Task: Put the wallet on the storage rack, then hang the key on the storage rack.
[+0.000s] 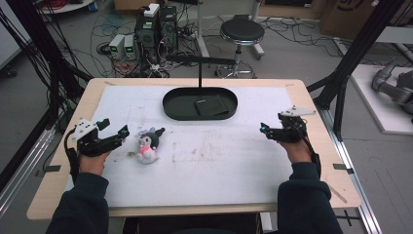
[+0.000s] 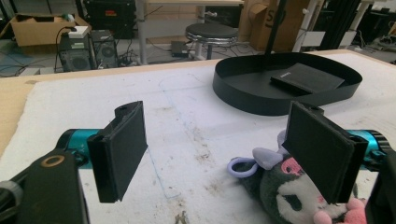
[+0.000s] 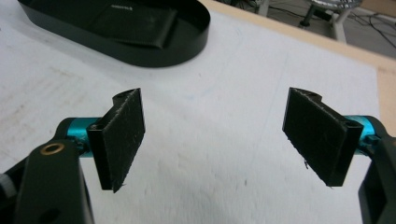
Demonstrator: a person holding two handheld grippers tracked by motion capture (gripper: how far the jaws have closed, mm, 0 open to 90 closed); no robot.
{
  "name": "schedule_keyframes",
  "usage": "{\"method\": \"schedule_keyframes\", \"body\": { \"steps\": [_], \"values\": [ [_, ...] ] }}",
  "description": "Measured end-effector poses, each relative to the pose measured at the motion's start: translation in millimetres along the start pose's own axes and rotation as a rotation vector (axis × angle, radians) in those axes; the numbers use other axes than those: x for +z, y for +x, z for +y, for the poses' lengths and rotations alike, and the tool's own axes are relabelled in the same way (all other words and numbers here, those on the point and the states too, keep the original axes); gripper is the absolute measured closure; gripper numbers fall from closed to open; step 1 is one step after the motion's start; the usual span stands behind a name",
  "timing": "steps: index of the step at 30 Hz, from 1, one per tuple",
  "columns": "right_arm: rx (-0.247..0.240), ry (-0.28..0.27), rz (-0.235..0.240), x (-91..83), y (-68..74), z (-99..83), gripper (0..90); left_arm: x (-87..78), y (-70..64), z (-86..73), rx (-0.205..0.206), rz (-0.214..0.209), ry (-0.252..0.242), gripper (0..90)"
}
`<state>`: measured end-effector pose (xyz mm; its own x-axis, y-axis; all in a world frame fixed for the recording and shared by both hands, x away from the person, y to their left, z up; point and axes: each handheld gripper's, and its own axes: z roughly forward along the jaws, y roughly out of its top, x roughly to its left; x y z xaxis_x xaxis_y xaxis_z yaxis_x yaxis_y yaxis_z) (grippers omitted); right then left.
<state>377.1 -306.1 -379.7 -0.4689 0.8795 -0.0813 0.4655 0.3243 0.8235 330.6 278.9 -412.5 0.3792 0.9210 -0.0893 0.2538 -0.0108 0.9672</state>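
A small plush toy (image 1: 148,145), dark grey and white with pink parts and a lilac loop, lies on the white mat left of centre. My left gripper (image 1: 124,132) is open just left of it, apart from it. In the left gripper view the plush toy (image 2: 285,191) sits low beside the right jaw, partly hidden behind it, with the left gripper (image 2: 219,154) open and bare mat between the jaws. My right gripper (image 1: 264,129) is open at the right side of the mat; in the right gripper view the right gripper (image 3: 215,140) holds nothing.
A black oval tray (image 1: 171,105) with a flat black pad (image 1: 212,106) in it stands at the back centre, with a thin black post (image 1: 199,73) rising behind it. The white mat (image 1: 219,161) covers most of the wooden table. A stool (image 1: 241,32) and computers stand beyond.
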Motion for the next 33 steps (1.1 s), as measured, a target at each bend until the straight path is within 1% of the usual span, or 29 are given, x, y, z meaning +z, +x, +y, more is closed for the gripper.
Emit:
{"method": "schedule_keyframes", "body": {
  "steps": [2, 4, 6, 11, 13, 19, 20, 21, 23, 24, 25, 26, 29, 31, 33],
  "values": [
    [0.027, -0.007, -0.008, -0.4, -1.7, -13.3, 21.4, 0.2, -1.2, 0.0, 0.003, 0.000, 0.002, 20.9],
    [0.033, 0.022, -0.003, 2.6, -4.1, -18.9, 21.4, 0.7, -2.2, 0.4, 0.008, -0.003, 0.003, 21.0],
    [0.041, 0.019, -0.010, 2.8, -5.1, -19.3, 21.4, 0.7, -3.4, 0.4, 0.012, -0.004, 0.003, 21.1],
    [0.028, 0.005, -0.021, 2.3, -2.4, -18.2, 21.4, 0.5, -3.8, 0.5, 0.007, -0.007, -0.001, 21.1],
    [0.033, 0.007, -0.029, 2.2, -2.3, -18.3, 21.4, 0.5, -4.5, 0.3, 0.019, -0.005, 0.008, 21.1],
    [0.041, -0.002, -0.039, 2.0, -2.4, -18.5, 21.4, 1.5, -7.6, 0.7, 0.017, -0.012, 0.018, 21.2],
    [0.039, -0.001, -0.042, 1.8, -2.2, -18.7, 21.4, 1.9, -11.0, 1.4, 0.013, -0.015, 0.026, 21.3],
    [0.039, -0.001, -0.042, 1.8, -2.2, -18.7, 21.4, 1.9, -11.0, 1.4, 0.013, -0.015, 0.026, 21.5],
    [0.039, 0.000, -0.048, 1.4, -1.1, -18.7, 21.5, 2.0, -19.4, 3.9, 0.004, -0.028, 0.045, 21.7],
    [0.035, -0.005, -0.049, 1.3, -0.7, -18.5, 21.6, 2.0, -19.4, 3.9, 0.004, -0.028, 0.045, 21.9],
    [0.033, -0.006, -0.048, 1.1, -0.4, -18.4, 21.6, 2.6, -22.7, 4.9, -0.001, -0.037, 0.053, 21.9],
    [0.031, -0.007, -0.051, 0.9, -0.1, -18.3, 21.6, 4.4, -30.8, 6.2, -0.004, -0.041, 0.069, 22.0],
    [0.030, -0.010, -0.047, -0.7, 1.5, -18.5, 21.6, 8.6, -43.3, 4.7, 0.002, -0.037, 0.125, 23.1],
    [0.022, -0.014, -0.046, -0.9, 2.1, -18.6, 21.6, 12.5, -50.2, 1.7, 0.000, -0.039, 0.158, 26.0],
    [0.022, -0.011, -0.042, 0.1, 2.4, -18.9, 21.6, 16.3, -54.7, -1.1, -0.001, -0.041, 0.182, 26.1]
  ]
}}
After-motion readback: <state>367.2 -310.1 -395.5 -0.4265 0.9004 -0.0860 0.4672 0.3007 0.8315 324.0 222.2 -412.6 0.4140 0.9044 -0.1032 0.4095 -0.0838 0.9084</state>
